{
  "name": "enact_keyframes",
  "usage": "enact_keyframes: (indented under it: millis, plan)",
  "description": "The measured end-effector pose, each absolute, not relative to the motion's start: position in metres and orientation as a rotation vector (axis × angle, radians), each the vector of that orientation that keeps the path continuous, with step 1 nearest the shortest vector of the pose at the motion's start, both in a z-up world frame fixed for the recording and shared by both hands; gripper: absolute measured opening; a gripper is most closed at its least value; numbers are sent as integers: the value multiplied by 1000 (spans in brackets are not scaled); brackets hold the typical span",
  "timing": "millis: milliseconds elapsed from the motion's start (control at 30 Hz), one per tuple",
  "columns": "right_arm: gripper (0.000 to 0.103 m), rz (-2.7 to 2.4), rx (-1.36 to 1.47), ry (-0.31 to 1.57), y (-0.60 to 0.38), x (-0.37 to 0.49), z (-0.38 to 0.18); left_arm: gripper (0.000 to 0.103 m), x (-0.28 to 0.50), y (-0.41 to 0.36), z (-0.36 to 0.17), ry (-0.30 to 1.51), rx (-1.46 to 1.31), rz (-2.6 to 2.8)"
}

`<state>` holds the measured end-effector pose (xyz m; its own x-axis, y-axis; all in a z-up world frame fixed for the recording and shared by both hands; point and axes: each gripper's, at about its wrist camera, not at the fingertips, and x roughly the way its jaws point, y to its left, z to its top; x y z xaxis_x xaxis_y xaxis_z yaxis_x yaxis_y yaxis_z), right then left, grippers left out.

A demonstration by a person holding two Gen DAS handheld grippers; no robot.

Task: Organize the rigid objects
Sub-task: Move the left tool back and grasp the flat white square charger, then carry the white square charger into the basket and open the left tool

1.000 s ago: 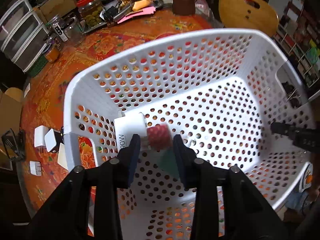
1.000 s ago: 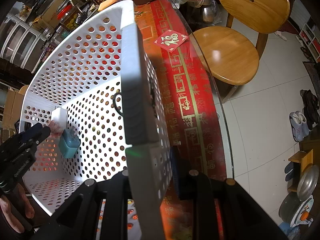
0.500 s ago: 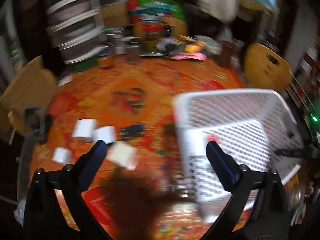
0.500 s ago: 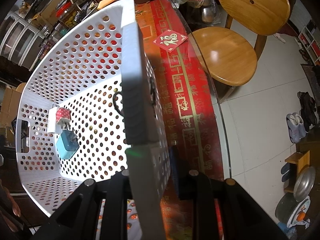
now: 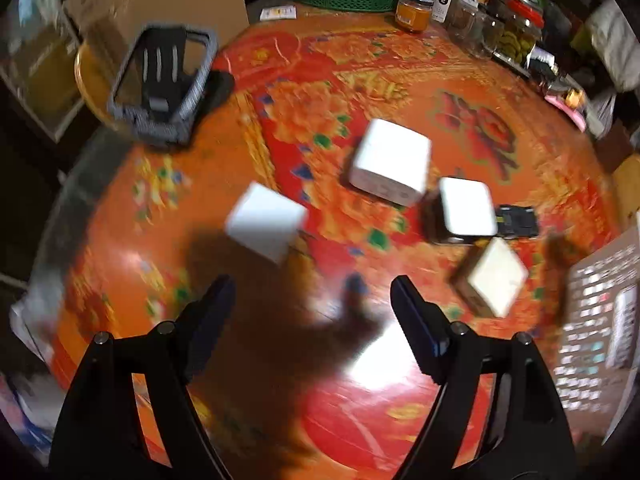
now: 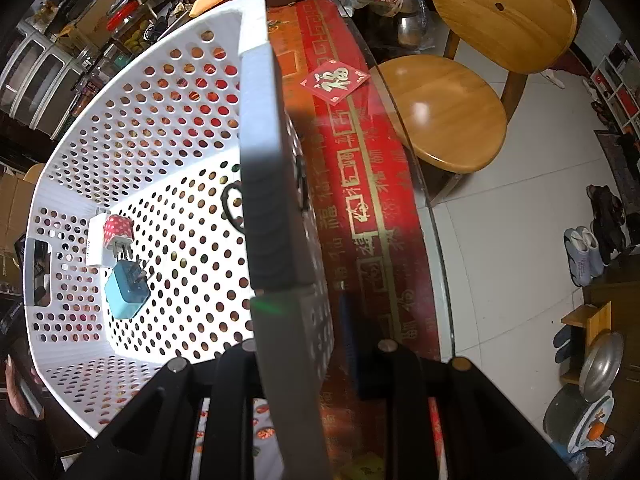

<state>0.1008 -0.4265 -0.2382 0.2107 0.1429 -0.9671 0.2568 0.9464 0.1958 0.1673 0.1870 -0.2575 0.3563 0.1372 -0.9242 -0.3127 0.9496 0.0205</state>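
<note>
My left gripper is open and empty above the orange tablecloth. Ahead of it lie several white chargers: one just beyond the left finger, a larger one farther off, one on a dark block, and one to the right. My right gripper is shut on the near wall of the white perforated basket. Inside the basket lie a red charger on a white one, and a blue charger.
A small black item lies by the chargers. A grey phone stand sits at the far left. Jars line the table's back. The basket's corner is at the right. Wooden stools stand beside the glass table edge.
My left gripper let go of the red charger in the basket, opened, and swung left out to the chargers on the table. The right gripper still holds the basket wall.
</note>
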Motion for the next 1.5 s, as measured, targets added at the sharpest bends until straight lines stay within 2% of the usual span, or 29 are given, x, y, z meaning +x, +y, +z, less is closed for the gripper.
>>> enact_keyframes:
  millis: [267,467,633,800,900,967,1200,1500]
  plan:
    - [21,-99,338,1369,-425,101,-237,77,192,202,-289,1238,-169,261]
    - [21,-103,330,1374,-425,102,-237,72,206,212,-296,1251,-184,289]
    - [21,-108,323,1378,-423,103,-237,63,213,224,-302,1265,-202,302]
    - [21,-113,317,1383,-421,104,-236,63,220,225,-305,1261,-202,303]
    - [21,-115,317,1384,-420,104,-236,62,222,229,-306,1257,-221,302]
    - [21,-115,315,1384,-420,104,-236,55,223,231,-305,1250,-222,315]
    - [21,-113,318,1381,-421,104,-236,55,217,220,-300,1239,-173,302]
    - [21,-109,313,1378,-420,104,-236,55,189,200,-263,1161,-110,310]
